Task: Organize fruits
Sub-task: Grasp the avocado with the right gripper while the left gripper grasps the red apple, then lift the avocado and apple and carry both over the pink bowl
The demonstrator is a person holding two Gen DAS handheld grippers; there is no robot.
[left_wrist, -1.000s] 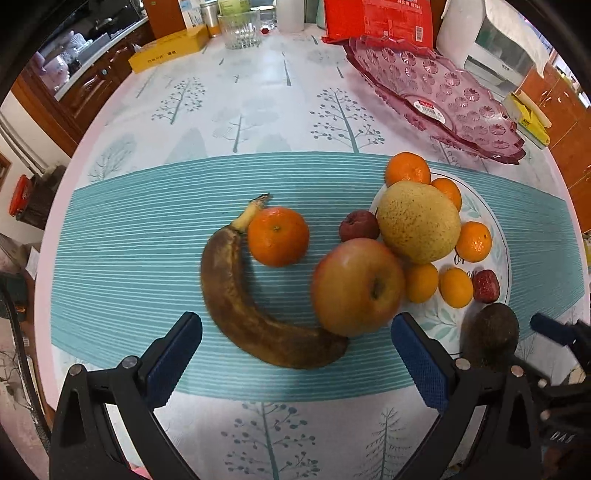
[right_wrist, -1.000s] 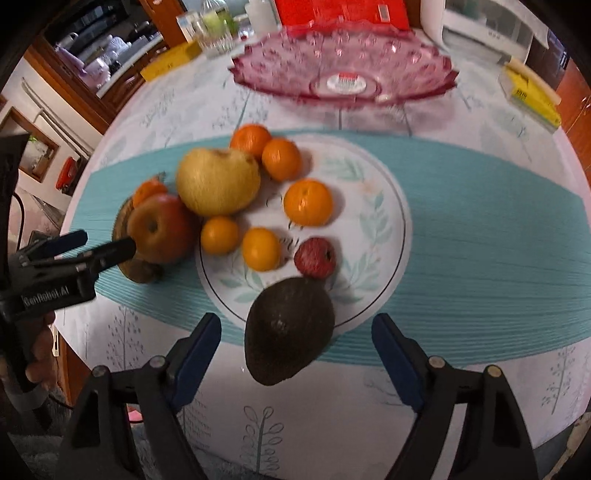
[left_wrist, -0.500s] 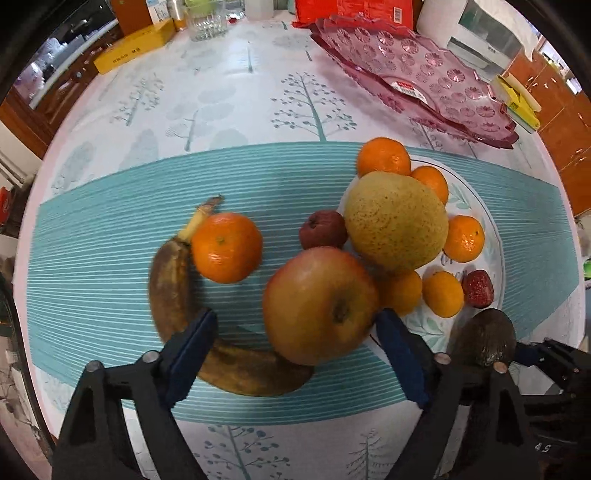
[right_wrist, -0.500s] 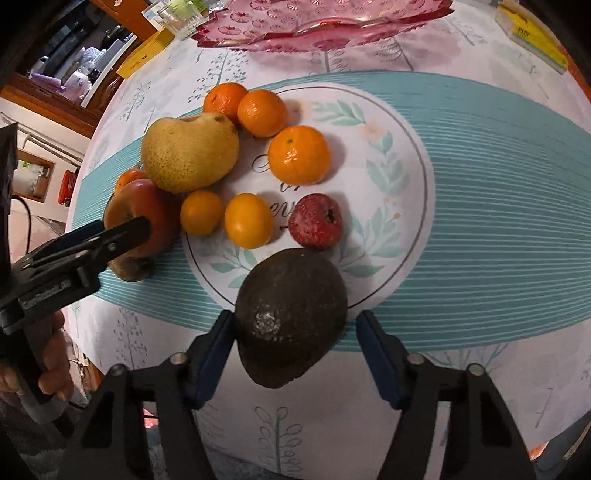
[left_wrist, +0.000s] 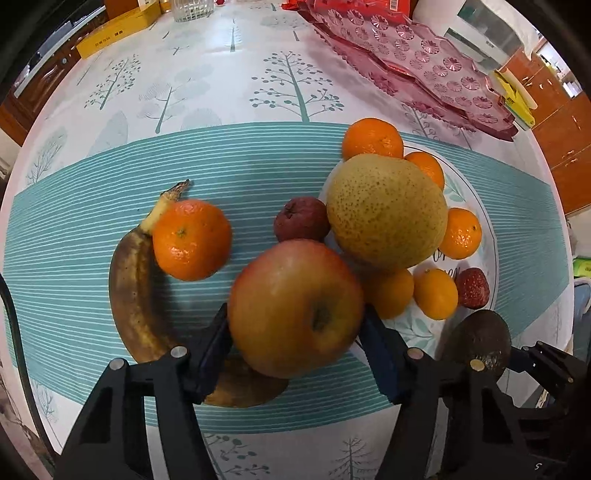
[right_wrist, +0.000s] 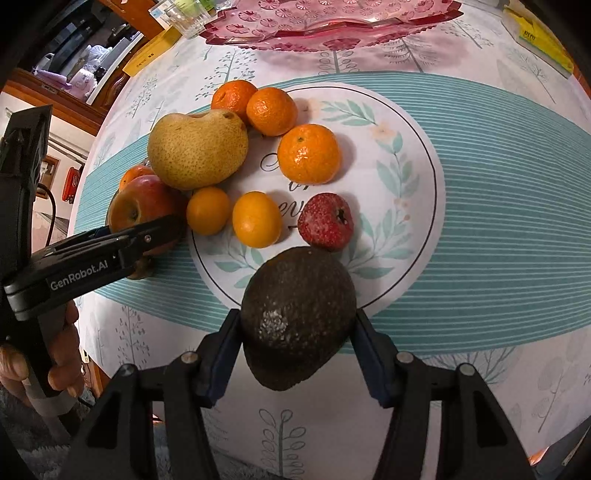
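Note:
My left gripper [left_wrist: 295, 332] is shut on a red-yellow apple [left_wrist: 295, 310], which also shows in the right wrist view [right_wrist: 142, 203]. My right gripper [right_wrist: 295, 332] is shut on a dark avocado [right_wrist: 297, 317] at the near rim of the white plate [right_wrist: 406, 177]. A brown banana [left_wrist: 135, 295] and a tangerine [left_wrist: 192, 240] lie left of the apple. A yellow pear [left_wrist: 386, 210], several small oranges and a red fruit [right_wrist: 325, 221] lie on the plate. A small dark red fruit [left_wrist: 301, 223] sits beside the pear.
A pink glass tray [left_wrist: 417, 62] stands at the back of the table. A yellow box [left_wrist: 118, 31] and a glass [left_wrist: 192, 9] are at the far left. A yellow item [right_wrist: 543, 40] lies at the far right. The table's near edge is just under both grippers.
Both grippers moved forward and closed: the left onto the apple, the right onto the avocado.

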